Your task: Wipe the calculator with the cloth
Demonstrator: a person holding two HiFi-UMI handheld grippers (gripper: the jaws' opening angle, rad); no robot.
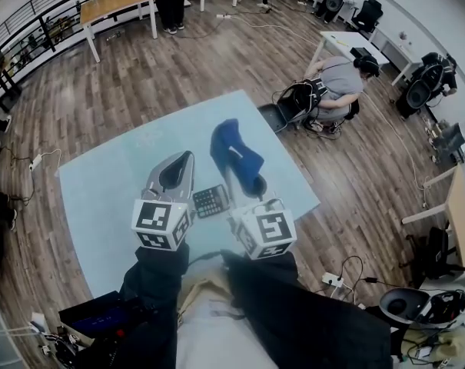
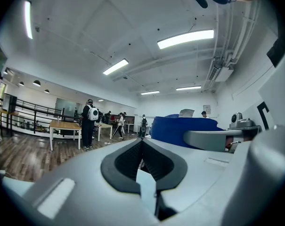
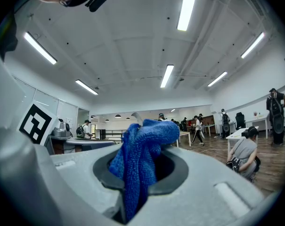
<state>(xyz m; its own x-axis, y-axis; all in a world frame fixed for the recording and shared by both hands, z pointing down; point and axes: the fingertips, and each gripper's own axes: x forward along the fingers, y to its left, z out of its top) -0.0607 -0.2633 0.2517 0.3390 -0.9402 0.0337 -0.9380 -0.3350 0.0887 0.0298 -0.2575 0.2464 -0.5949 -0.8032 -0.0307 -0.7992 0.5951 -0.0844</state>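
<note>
A dark calculator (image 1: 210,201) lies flat on the light blue table (image 1: 109,198), between my two grippers. My right gripper (image 1: 234,177) is shut on a blue cloth (image 1: 235,154), which bunches above and around its jaws to the right of the calculator. In the right gripper view the cloth (image 3: 141,149) hangs out of the jaws and hides the fingertips. My left gripper (image 1: 186,157) is just left of the calculator, shut with nothing in it (image 2: 142,141). Both grippers tilt upward, so their own views show the ceiling and not the calculator.
The table's near edge runs just in front of the person's body. A person (image 1: 336,83) sits on the wooden floor to the right, with bags beside. A wooden table (image 1: 117,2) stands at the back. A dark box (image 1: 101,317) lies lower left, cables (image 1: 340,279) lower right.
</note>
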